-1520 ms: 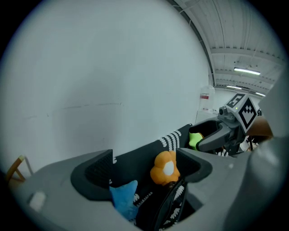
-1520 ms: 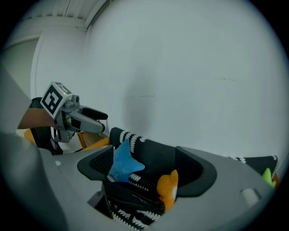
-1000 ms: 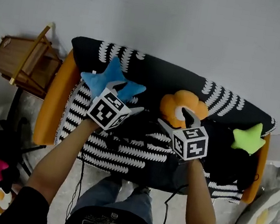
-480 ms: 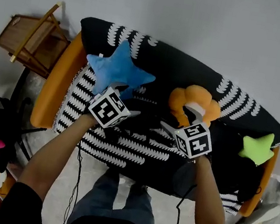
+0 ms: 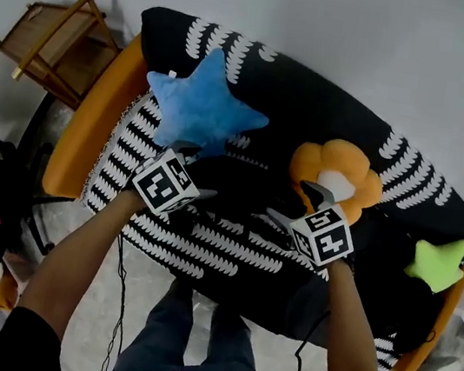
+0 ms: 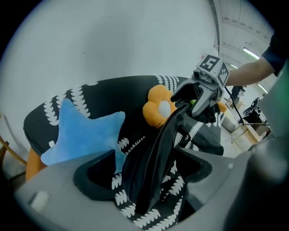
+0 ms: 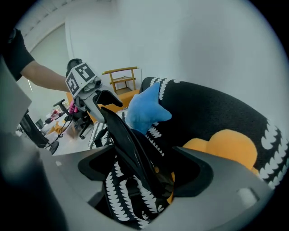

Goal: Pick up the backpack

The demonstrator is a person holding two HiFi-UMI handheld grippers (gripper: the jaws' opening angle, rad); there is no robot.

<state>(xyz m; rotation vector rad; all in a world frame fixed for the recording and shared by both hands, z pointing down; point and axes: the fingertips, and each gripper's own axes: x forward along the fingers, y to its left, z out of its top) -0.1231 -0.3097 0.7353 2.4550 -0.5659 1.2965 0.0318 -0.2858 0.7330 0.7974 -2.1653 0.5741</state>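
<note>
Backpack (image 6: 151, 167): black, sits mid-seat on the sofa (image 5: 331, 118), btwn the blue star cushion (image 5: 203, 107) and the orange flower cushion (image 5: 338, 173), nearer the seat's front edge than the backrest. Dark on dark from the head view, so its outline is hard to make out there.

Sofa has a black cover w/ white leaf-like print and orange ends. Blue star leans by the left end, flower cushion sits right of centre against the backrest, and a green star cushion (image 5: 437, 263) lies at the right end. Wooden rack (image 5: 49, 40) stands on the floor off the sofa's left end.

Left gripper (image 5: 199, 170) is over the seat just below the blue star. Its fingers are wide apart, w/ a fold of the backpack's black fabric standing in the gap, and no pad visibly presses on it. Right gripper (image 5: 295, 204) is just in front of the flower cushion. Its fingers are also wide but have just been closing a little. A black strap of the backpack runs up btwn them, not yet clamped.
</note>
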